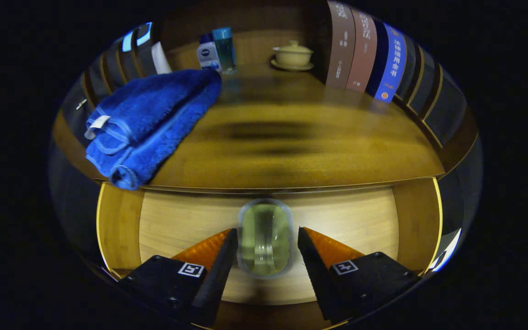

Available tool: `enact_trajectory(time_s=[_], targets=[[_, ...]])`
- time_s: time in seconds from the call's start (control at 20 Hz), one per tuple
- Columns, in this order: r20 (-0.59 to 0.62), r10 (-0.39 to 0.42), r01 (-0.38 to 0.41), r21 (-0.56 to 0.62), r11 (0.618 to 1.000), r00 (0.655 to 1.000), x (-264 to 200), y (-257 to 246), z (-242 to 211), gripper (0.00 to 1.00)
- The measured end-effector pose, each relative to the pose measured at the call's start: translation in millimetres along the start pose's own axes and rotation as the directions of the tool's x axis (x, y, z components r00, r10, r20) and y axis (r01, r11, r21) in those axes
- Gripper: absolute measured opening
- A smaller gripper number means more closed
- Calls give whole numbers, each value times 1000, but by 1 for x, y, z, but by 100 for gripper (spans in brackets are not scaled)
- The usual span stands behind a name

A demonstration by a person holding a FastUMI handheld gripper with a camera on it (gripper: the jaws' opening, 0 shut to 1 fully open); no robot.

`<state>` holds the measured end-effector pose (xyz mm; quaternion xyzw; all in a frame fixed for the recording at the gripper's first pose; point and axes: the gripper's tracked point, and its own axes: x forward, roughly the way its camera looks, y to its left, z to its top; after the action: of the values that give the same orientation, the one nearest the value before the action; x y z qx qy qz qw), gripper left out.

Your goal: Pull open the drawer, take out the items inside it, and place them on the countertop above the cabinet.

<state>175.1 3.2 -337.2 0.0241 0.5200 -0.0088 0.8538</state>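
The gripper (266,238) hangs over the open drawer (177,220), its two fingers spread to either side of a clear glass (264,238) that lies on the pale wooden drawer floor. The glass sits between the fingertips, seen from above; a narrow strip of drawer floor shows between each fingertip and the side of the glass, so the fingers stand apart from it, gripping nothing. The drawer's raised side walls run to the left and right of the fingers.

Just beyond the glass, the front edge of the countertop (291,151) crosses above the drawer. On the countertop, ahead and to the left of the fingers, a folded blue towel (149,123) lies with one corner hanging over the front edge. Farther back behind the towel stand a white bottle (207,55) and, just beside it, a taller blue-capped bottle (224,48). Well beyond the fingers, near the back of the countertop, a pale lidded cup (293,54) rests on its saucer. Ahead and to the right, a row of upright books (365,50) lines the side of the countertop; another row of dark spines (135,50) stands on the far left, behind the towel. The middle of the countertop, straight ahead of the gripper, is bare wood with a dark blurred shadow across it.
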Motion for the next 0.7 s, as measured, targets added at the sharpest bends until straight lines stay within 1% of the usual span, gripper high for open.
enact_trajectory(time_s=[0.15, 0.2, 0.3, 0.35, 0.45, 0.5, 0.6, 0.65, 0.7], targets=[[-2, -2, 2, -27, 1000, 1000, 7, 2, 7, 66], [-26, -10, 9, -39, 999, 1000, 11, 1, 1, 62], [-74, -9, 6, -51, 999, 997, 17, 3, -6, 63], [-73, -9, 6, -45, 999, 997, 20, 4, -4, 62], [-77, -31, 27, -51, 998, 997, 29, -3, -7, 42], [-83, -18, 14, -51, 999, 996, 19, 2, -3, 32], [-67, -23, 19, -57, 998, 998, 25, 1, -2, 31], [-82, -7, 3, -48, 999, 997, 16, 2, -7, 31], [-62, -9, 6, -48, 999, 998, 15, 2, 1, 13]])
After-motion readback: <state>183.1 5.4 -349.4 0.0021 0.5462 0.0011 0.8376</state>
